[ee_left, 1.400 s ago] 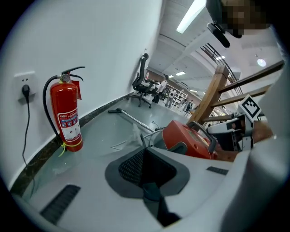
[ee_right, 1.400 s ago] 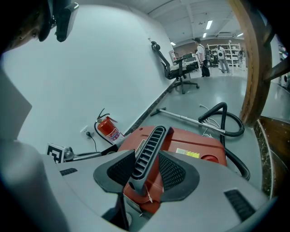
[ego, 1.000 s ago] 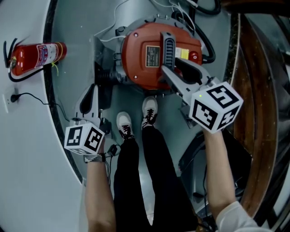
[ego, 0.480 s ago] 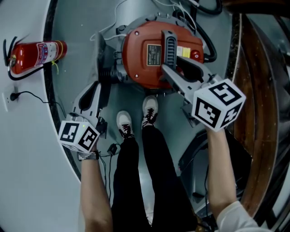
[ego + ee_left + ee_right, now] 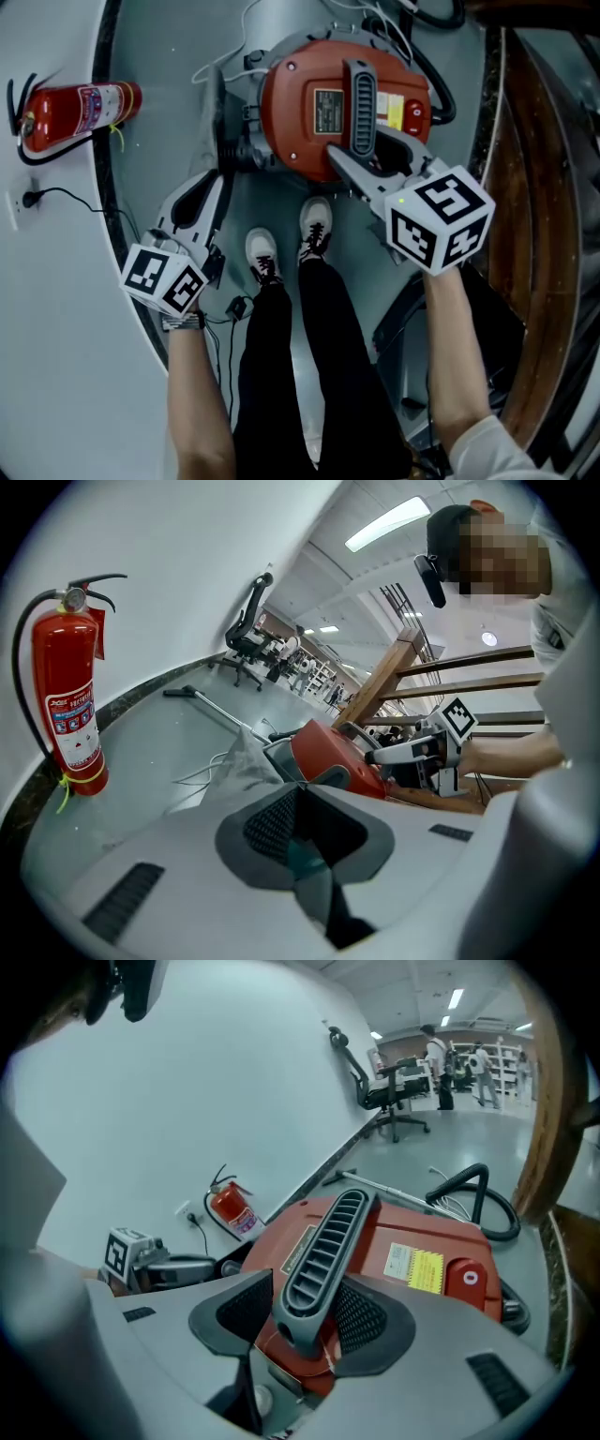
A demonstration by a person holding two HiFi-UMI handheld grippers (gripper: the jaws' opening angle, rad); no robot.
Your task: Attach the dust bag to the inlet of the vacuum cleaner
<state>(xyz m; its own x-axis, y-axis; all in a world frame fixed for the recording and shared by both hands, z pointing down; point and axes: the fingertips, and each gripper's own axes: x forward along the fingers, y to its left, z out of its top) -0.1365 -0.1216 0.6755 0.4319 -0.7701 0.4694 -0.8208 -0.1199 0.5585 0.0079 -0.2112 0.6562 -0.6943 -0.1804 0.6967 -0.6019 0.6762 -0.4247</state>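
The red vacuum cleaner (image 5: pixel 314 141) stands on the grey floor in front of the person's feet. Its black ribbed handle (image 5: pixel 323 1241) lies between the pads of my right gripper (image 5: pixel 361 148), whose jaws are opening around it. A grey, half-clear dust bag (image 5: pixel 220 112) hangs at the vacuum's left side. It shows just beyond the tips of my left gripper (image 5: pixel 295 794). That gripper (image 5: pixel 217 183) points at the bag's lower edge. Its jaws are opening from a narrow gap, and I see nothing pressed between them.
A red fire extinguisher (image 5: pixel 80 112) lies by the curved white wall at the left, with a socket and cord (image 5: pixel 28 200) below it. A black hose (image 5: pixel 436 75) curls behind the vacuum. A wooden railing (image 5: pixel 525 187) runs down the right. The person's shoes (image 5: pixel 314 225) stand close to the vacuum.
My left gripper has tilted, its jaws swinging up toward the bag. The right gripper has stayed at the handle.
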